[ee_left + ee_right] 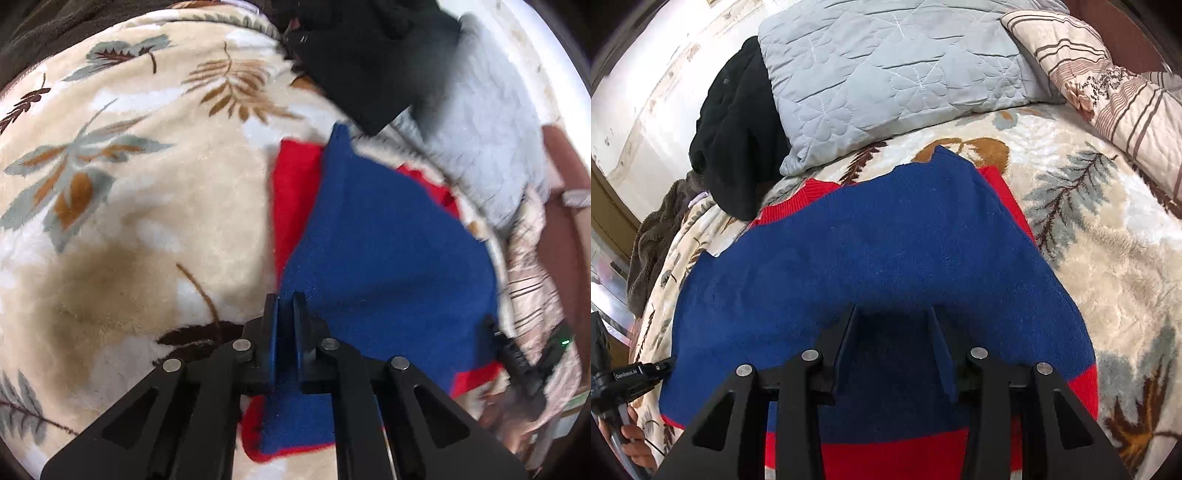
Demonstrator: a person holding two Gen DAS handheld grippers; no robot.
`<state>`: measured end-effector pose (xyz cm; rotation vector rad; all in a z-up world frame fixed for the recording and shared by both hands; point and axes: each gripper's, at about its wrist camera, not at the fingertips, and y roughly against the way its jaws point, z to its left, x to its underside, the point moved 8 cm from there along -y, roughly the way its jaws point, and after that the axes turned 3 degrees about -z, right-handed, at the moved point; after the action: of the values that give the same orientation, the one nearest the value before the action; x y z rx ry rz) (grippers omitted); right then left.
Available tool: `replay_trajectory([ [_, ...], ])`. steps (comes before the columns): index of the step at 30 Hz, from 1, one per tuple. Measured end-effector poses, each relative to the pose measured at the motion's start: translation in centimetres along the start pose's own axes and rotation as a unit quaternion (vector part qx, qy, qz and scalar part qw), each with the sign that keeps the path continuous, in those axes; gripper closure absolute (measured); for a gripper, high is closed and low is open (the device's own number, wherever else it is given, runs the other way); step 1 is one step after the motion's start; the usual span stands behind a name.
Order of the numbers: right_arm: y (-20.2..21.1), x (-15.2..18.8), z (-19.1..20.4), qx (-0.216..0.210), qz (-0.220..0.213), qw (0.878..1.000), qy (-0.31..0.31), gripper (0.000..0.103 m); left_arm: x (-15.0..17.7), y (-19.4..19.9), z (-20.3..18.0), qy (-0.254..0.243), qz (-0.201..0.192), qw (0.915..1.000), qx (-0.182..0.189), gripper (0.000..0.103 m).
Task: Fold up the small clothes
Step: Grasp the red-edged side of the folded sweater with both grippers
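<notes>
Bed with leaf-print blanket [1108, 240]. Left gripper [285, 306] fingers narrow, pinching the blue-and-red sweater's [886, 258] edge. Right gripper [892, 317] fingers wide, hovering over its blue middle, holding nothing. Risk: thin pinch slips mid-fold, knit bunches. Sweater lies flat below the gray pillow [894, 74].
</notes>
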<state>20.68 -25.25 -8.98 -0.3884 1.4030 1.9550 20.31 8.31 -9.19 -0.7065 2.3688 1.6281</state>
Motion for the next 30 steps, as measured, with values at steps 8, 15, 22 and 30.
replay_trajectory([
  [8, -1.1, 0.6, -0.6, 0.026, 0.005, 0.999, 0.026, 0.049, -0.2, 0.6, -3.2, -0.092, -0.045, 0.9944, -0.025, 0.055],
  [15, 1.9, -0.9, -1.1, 0.062, -0.046, 0.996, 0.036, 0.043, 0.3, -0.9, -2.4, -0.079, -0.005, 0.9964, -0.031, 0.054],
  [22, 2.2, -0.1, -1.8, 0.082, -0.028, 0.995, 0.057, 0.042, 0.7, -2.0, -2.2, -0.096, 0.006, 0.9931, -0.068, 0.049],
  [30, 1.1, 1.3, -1.7, 0.109, -0.005, 0.99, 0.09, 0.041, 0.5, -2.5, -0.9, -0.077, 0.018, 0.9951, -0.06, 0.038],
])
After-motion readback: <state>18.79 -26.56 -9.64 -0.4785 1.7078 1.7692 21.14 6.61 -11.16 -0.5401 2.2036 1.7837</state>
